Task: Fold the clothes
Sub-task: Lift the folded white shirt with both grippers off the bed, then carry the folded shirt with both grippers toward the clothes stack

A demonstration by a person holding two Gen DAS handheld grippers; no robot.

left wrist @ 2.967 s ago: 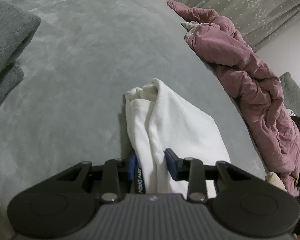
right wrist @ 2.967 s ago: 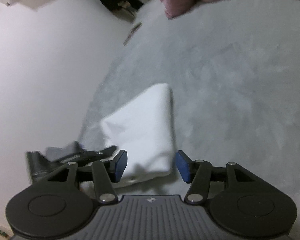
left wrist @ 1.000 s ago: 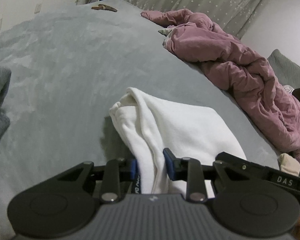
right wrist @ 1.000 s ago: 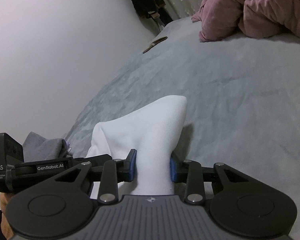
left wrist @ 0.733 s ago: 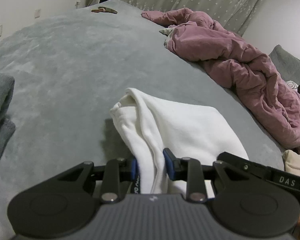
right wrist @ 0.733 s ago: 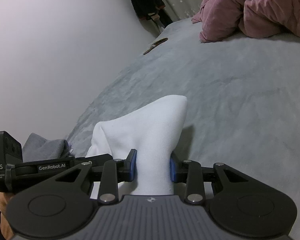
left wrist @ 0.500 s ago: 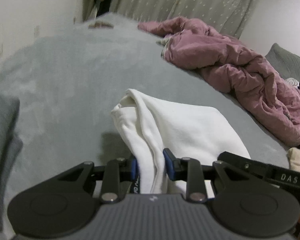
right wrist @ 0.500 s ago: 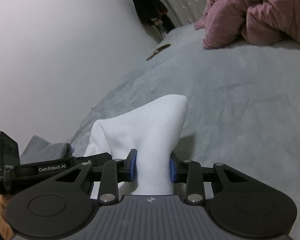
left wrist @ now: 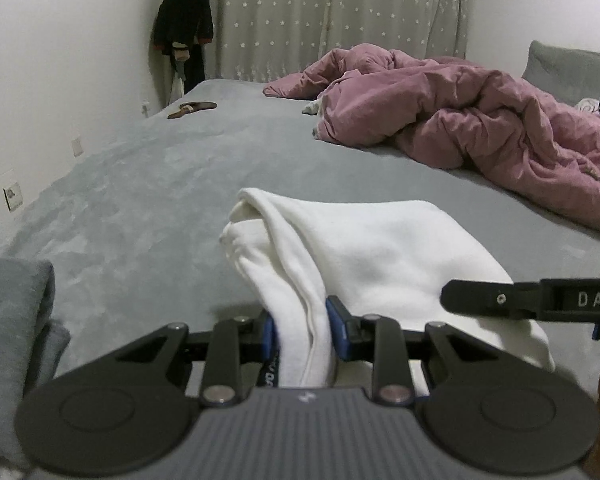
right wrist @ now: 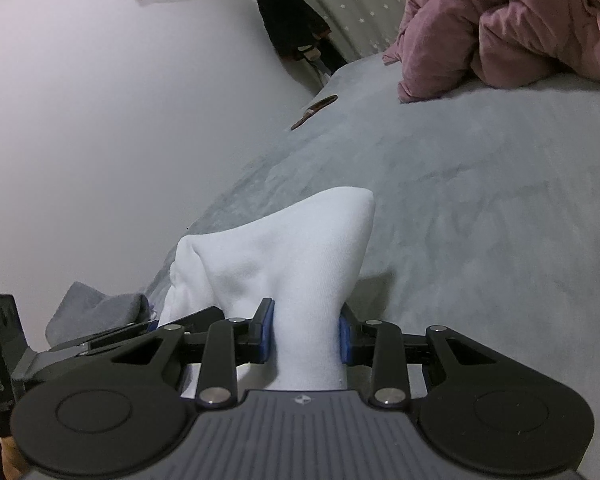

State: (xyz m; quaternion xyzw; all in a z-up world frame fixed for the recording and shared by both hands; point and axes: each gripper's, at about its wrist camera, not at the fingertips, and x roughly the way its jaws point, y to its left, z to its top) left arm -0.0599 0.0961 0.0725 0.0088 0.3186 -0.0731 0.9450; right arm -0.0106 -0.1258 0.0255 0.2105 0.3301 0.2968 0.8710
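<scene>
A folded white garment (left wrist: 364,240) is held up over the grey bed (left wrist: 160,168). My left gripper (left wrist: 302,330) is shut on its near left edge. My right gripper (right wrist: 306,330) is shut on the other near corner of the white garment (right wrist: 296,248). The right gripper's arm (left wrist: 532,300) shows at the right of the left wrist view, and the left gripper's body (right wrist: 4,360) shows at the left of the right wrist view. The garment's far end sags down toward the bed.
A folded grey garment (left wrist: 12,332) lies at the near left, also in the right wrist view (right wrist: 96,312). A crumpled pink duvet (left wrist: 480,120) fills the far right. A brown strap (left wrist: 192,109) lies at the far edge by the wall. Dark clothes (left wrist: 186,24) hang by the curtain.
Both grippers have lifted and tilted up with the white garment, so more of the room and curtain shows. Three seconds ago the right gripper was open; it has since shut on the garment.
</scene>
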